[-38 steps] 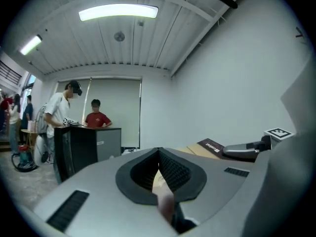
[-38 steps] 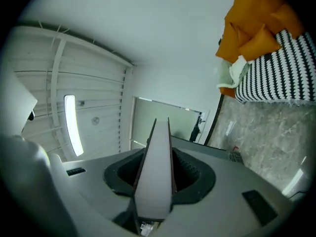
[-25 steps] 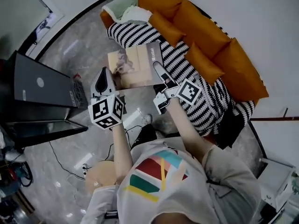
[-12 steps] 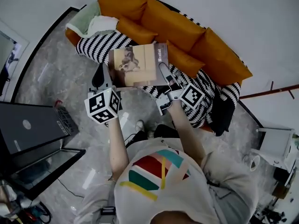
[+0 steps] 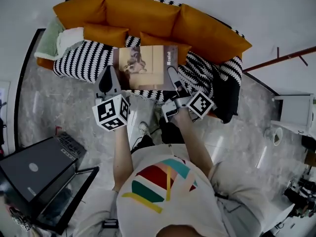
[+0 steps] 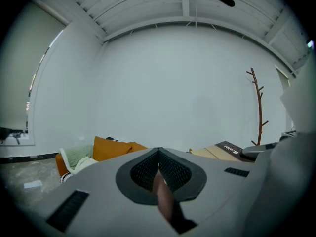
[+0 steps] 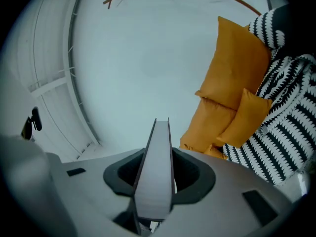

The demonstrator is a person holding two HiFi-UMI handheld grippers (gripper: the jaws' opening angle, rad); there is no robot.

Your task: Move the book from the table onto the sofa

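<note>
The book [image 5: 145, 68], beige with a dark band and a picture on its cover, hangs flat over the striped seat of the orange sofa [image 5: 148, 14]. My right gripper [image 5: 173, 75] is shut on its right edge; in the right gripper view the book [image 7: 155, 167] stands edge-on as a grey slab between the jaws [image 7: 160, 127]. My left gripper [image 5: 109, 79] sits at the book's lower left corner, its jaws [image 6: 159, 157] shut on a thin brown sliver there. The book's far corner [image 6: 227, 151] shows to the right in the left gripper view.
A black-and-white striped blanket [image 5: 81, 60] covers the sofa seat, with orange cushions [image 5: 106, 33] and a green and white cloth [image 5: 59, 38] at its left end. A black table with a laptop [image 5: 34, 169] stands at lower left. A thin coat stand [image 6: 257, 107] rises by the wall.
Both grippers have carried the book away from the black table and over the sofa seat. The sofa now lies straight ahead. The hold on the book looks the same.
</note>
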